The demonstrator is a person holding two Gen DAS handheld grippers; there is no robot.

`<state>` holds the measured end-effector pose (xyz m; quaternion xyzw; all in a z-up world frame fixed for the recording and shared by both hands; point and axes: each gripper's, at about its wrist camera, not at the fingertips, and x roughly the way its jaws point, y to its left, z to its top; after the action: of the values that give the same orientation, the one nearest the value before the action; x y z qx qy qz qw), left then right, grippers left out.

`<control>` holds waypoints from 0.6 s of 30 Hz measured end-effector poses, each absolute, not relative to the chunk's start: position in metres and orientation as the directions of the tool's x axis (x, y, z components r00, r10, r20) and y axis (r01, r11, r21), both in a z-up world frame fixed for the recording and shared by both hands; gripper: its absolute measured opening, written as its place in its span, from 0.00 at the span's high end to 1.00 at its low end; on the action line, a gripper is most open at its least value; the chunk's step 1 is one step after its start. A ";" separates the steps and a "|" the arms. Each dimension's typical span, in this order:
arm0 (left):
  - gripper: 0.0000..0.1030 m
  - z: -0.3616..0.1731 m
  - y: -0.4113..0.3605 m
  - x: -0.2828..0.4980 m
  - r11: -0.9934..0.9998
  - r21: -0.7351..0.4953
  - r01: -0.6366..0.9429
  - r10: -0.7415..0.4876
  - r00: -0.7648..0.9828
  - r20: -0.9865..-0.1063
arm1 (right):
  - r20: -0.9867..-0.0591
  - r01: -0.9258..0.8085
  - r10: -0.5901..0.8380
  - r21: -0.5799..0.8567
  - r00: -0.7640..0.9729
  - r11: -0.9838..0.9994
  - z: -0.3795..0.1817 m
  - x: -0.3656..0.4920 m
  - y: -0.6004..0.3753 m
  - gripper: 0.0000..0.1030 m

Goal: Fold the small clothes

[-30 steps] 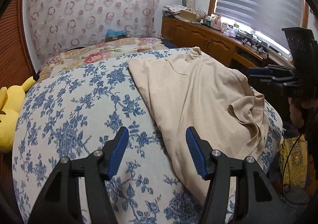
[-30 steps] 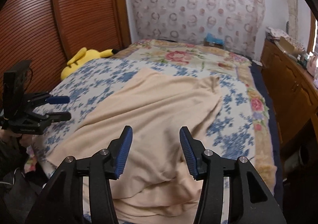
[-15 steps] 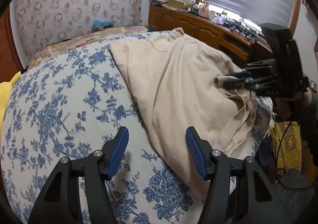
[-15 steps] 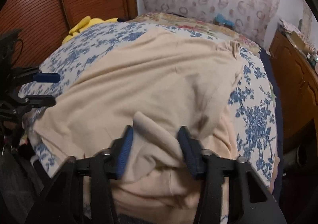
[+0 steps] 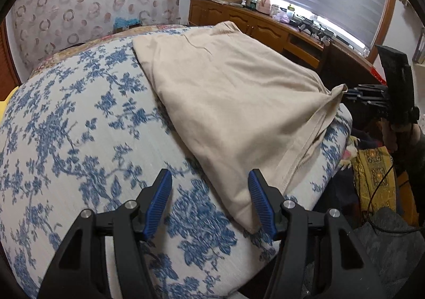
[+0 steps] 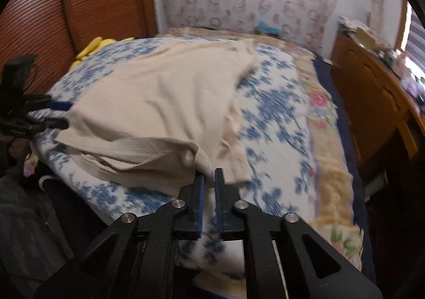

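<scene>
While the left gripper [image 5: 209,199] hung over the bed [image 5: 79,126] in the left wrist view, its blue fingers [image 5: 158,203] stood wide apart with nothing between them. Under it lay the white bedspread with blue flowers. The beige shirt [image 5: 225,102] was spread across the right half of the bed, and its near hem corner lay just beside the right-side finger. At the right edge of this view, the right gripper [image 5: 350,95] pinched a far corner of the shirt and held it up off the bed. A wooden cabinet [image 5: 265,25] with small things on top stood by the window behind. In the right wrist view, the right gripper [image 6: 209,176] had its fingers [image 6: 199,192] close together on a bunched bit of the beige shirt [image 6: 164,97], though they were starting to part a little. The shirt ran from there up the bed [image 6: 279,123]. The left gripper [image 6: 59,113] showed at the left edge, spread open by the shirt's other corner. A yellow soft toy [image 6: 93,48] lay by the brown door.
</scene>
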<state>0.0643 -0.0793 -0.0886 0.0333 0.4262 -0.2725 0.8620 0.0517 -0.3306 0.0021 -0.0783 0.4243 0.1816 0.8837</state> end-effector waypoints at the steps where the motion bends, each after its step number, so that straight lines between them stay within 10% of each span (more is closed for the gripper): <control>1: 0.42 -0.090 -0.079 0.063 0.848 -0.177 0.499 -0.443 0.484 -0.755 | -0.774 -0.375 0.259 0.030 0.578 0.926 0.002 0.050 -0.333 0.83; 13: 0.43 -0.094 -0.080 0.039 0.832 -0.194 0.520 -0.469 0.471 -0.747 | -0.581 -0.298 0.269 0.049 0.768 0.953 0.048 0.043 -0.333 0.59; 18: 0.43 -0.092 -0.089 0.035 0.815 -0.188 0.549 -0.481 0.459 -0.747 | -0.634 -0.308 0.257 0.032 0.729 0.951 0.033 0.054 -0.322 0.56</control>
<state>0.0351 -0.0888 -0.0924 0.0397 0.4234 -0.3018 0.8533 0.0536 -0.3217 0.0326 -0.0375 0.3352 0.1520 0.9291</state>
